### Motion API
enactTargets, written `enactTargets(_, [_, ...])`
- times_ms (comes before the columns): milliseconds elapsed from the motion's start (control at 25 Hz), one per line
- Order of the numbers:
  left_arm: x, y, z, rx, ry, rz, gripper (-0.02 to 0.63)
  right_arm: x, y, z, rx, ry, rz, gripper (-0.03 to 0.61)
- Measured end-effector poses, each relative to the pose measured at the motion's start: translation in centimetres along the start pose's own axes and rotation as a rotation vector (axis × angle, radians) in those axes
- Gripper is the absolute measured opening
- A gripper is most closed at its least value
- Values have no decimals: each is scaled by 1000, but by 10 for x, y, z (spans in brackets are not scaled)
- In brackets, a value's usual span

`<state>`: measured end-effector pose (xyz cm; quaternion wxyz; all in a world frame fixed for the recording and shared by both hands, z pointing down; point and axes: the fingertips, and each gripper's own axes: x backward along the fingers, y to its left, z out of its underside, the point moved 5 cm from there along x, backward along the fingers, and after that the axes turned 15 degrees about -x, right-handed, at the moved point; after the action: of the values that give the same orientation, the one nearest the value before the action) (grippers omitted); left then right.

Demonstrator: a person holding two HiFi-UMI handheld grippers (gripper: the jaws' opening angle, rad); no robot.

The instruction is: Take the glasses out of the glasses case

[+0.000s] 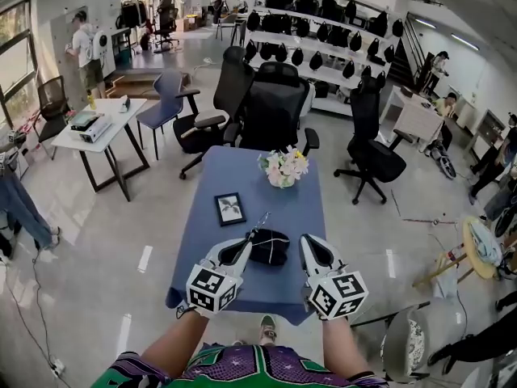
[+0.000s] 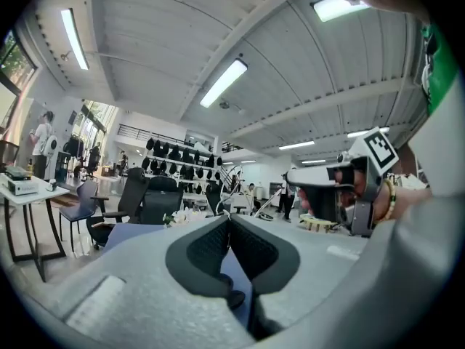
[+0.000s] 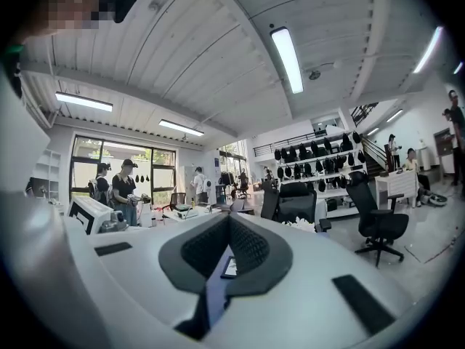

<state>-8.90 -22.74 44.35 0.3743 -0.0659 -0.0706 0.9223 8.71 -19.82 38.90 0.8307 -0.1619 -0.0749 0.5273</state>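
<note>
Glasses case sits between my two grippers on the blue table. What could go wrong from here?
1. The left gripper and right gripper are both shut and empty; going in like that would likely shove the glasses case, not grip it.
2. Nothing pins the case, so a one-sided pull may drag it toward the near edge of the table.

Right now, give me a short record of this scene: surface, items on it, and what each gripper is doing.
surface: blue table
items: glasses case, picture frame, flowers
case position: near edge, between the two grippers
case lid: cannot tell whether it is open
left gripper: at the case's left side, fingers together, nothing between them
right gripper: at the case's right side, fingers together, nothing between them
</note>
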Motion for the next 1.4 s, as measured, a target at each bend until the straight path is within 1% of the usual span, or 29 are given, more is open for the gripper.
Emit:
enactTargets(160, [11,1,-20,-5,-43,-19,21,8,7,-2,5,-15,-4,2])
enactTargets(320, [25,10,-33,6,-78,-42,21,13,13,-6,14,-34,-2,2])
enactTargets(640, [58,32,-63,0,-156,-139,21,30,11,-27,31,-92,25,2])
enactTargets(800, [70,42,-71,2,-174,-178,21,39,9,-33,32,-118,40,2])
enactTargets(1040, [86,43,-81,-10,-193,-210,21,58,7,-41,36,-166,73,2])
enactTargets(1280, [97,44,-83,-11,-208,-232,21,69,-1,-41,34,-185,108,2])
enactTargets(1400, [99,46,-87,-11,-215,-231,21,70,2,-44,25,-197,110,2])
